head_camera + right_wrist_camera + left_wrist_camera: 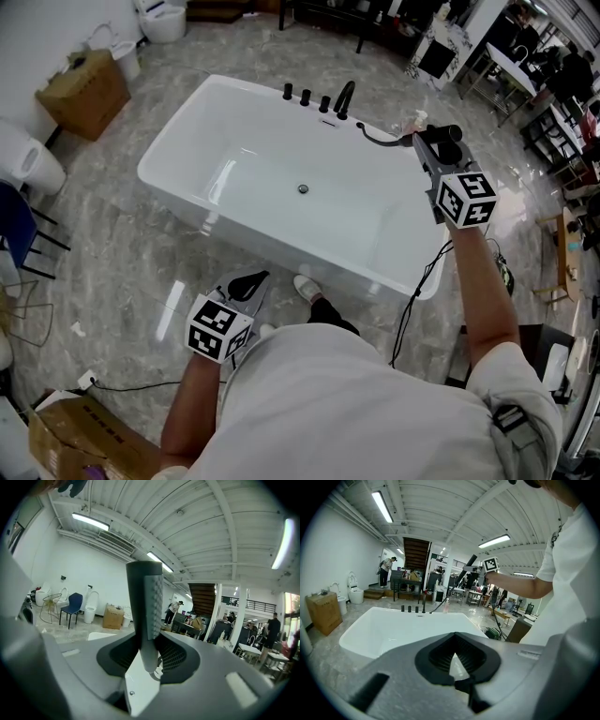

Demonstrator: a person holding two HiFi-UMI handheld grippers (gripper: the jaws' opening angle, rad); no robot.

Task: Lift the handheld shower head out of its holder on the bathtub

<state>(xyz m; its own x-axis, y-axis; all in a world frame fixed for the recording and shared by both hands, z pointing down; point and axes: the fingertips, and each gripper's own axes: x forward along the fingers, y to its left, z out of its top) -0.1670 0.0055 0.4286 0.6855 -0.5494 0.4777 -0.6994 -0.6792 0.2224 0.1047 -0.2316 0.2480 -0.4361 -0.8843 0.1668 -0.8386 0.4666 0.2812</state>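
The white bathtub (220,86) fills the middle of the head view, with black tap fittings (319,101) on its far rim. My right gripper (427,141) hangs above the tub's far right corner, shut on the dark stick-shaped shower head (448,133). The black hose (380,139) runs from it back to the rim. In the right gripper view the shower head (146,616) stands upright between the pads of that gripper (147,663). My left gripper (246,286) is low at the tub's near side, jaws closed with nothing in them. Its own view shows the left gripper (461,679) before the tub (389,630).
A cardboard box (84,94) and toilets (164,19) stand on the floor left of the tub, with a blue chair (14,234) at the left edge. A black cable (417,291) trails down by the tub's near right corner. Tables and people are at the back right.
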